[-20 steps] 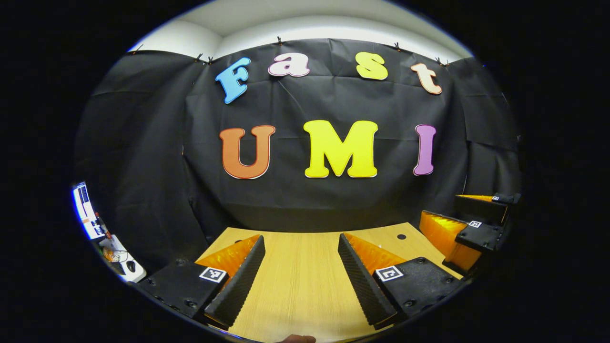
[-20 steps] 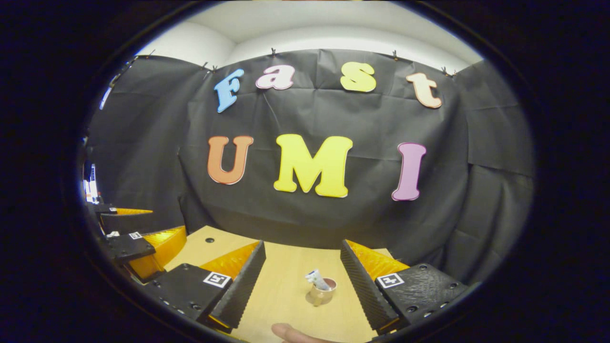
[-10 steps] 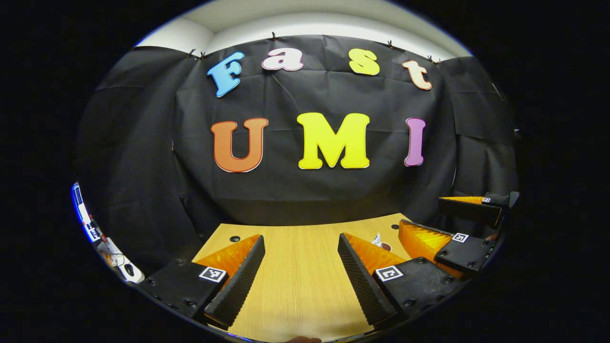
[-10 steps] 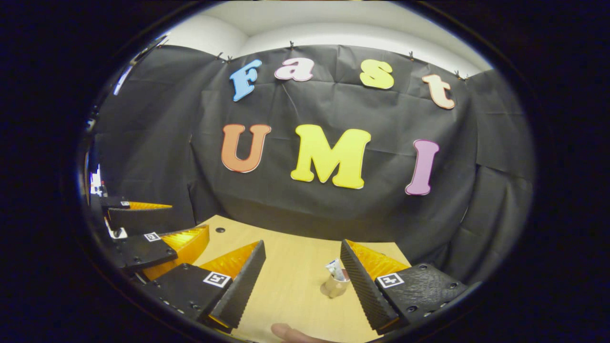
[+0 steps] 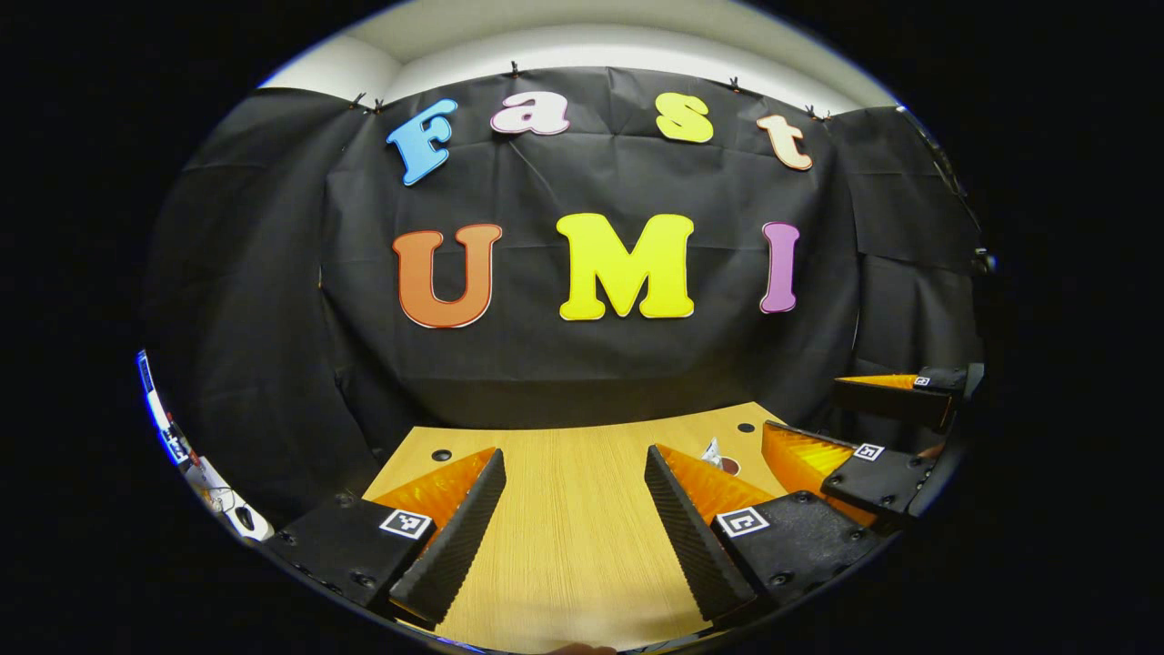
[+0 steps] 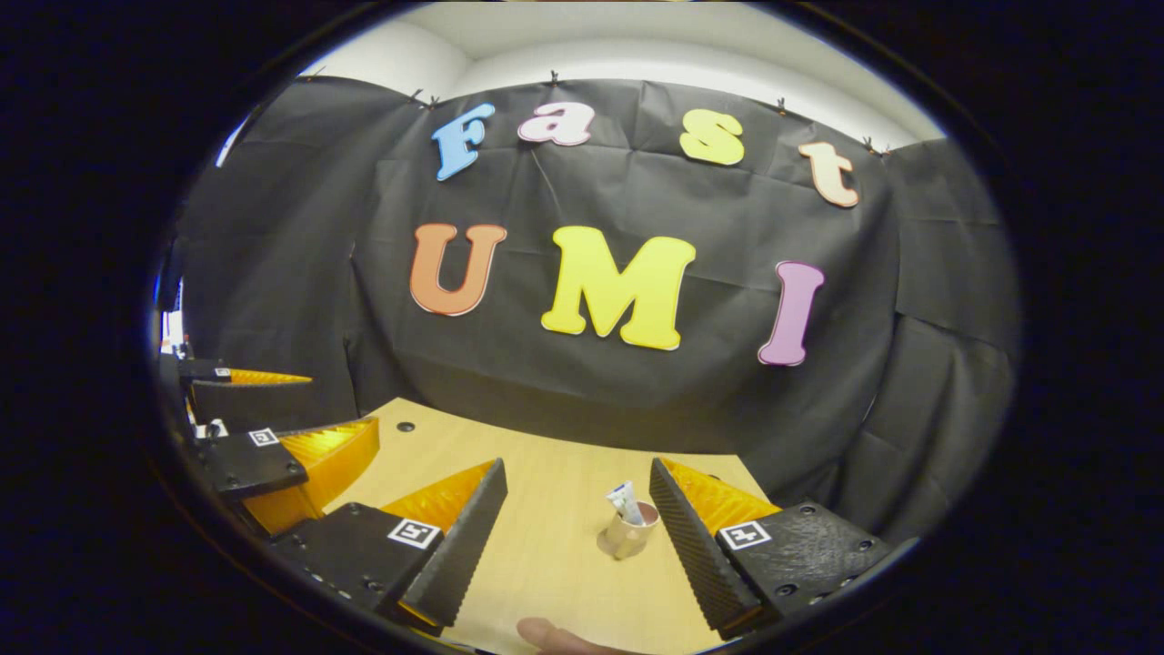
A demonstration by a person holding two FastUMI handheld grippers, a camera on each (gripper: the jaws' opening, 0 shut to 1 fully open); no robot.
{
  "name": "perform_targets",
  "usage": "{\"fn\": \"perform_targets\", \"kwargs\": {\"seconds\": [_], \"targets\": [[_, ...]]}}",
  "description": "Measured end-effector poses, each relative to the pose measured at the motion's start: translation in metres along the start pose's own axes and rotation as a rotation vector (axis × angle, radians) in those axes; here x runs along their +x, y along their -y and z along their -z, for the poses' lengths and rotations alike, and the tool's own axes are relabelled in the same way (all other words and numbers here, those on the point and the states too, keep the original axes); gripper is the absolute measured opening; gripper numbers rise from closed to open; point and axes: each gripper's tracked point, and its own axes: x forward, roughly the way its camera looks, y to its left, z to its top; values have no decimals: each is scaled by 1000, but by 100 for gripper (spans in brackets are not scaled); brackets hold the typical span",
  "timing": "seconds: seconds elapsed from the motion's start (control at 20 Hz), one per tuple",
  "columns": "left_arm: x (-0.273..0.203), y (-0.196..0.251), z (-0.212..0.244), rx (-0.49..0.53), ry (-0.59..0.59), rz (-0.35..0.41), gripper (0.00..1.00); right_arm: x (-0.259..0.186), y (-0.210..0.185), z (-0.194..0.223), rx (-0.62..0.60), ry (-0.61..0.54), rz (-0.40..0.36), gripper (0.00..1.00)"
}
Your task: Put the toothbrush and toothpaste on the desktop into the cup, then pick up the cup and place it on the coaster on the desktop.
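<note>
Both tools are held wide apart with nothing between the fingers: the left tool [image 5: 574, 464] and the right tool [image 6: 577, 464], each over the wooden desk [image 6: 546, 564].

The cup [image 6: 624, 539] is seen standing upright on the desk toward 6 o'clock in the right gripper view, just clear of the right tool's finger on the 5 o'clock side. In the left gripper view its rim is glimpsed at 4 o'clock. The toothpaste [image 6: 626, 502] is lodged in the cup, leaning toward 11 o'clock. Whether a toothbrush is inside, or a coaster lies beneath, cannot be told.

The cup is judged rigid, smooth-walled and light, made slightly top-heavy by the leaning tube. It is best taken across its body, low to mid wall, and kept level.

Compared with half a second ago, the cup is now set off from the finger that overlapped it in the right gripper view.
</note>
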Motion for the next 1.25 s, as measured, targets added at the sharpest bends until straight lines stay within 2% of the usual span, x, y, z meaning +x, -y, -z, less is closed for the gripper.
{"fn": "perform_targets", "kwargs": {"seconds": [0.15,0.4,0.5,0.65,0.7,0.95,1.25], "targets": [[-1,1,0,7,3,4,98,-6,-1,-2,-4,16,-2,98],[-2,1,3,7,-6,9,98,-11,0,4,-3,4,8,98],[-3,0,6,9,-13,11,98,-14,0,5,0,-1,11,95],[-5,3,9,13,-24,23,98,-16,0,5,-4,7,13,98],[-5,2,8,18,-22,23,98,-18,2,4,-7,9,16,95],[-7,8,3,33,0,41,98,-22,0,1,1,23,12,95],[-2,12,4,27,-12,42,98,-22,9,1,9,32,22,98]]}}
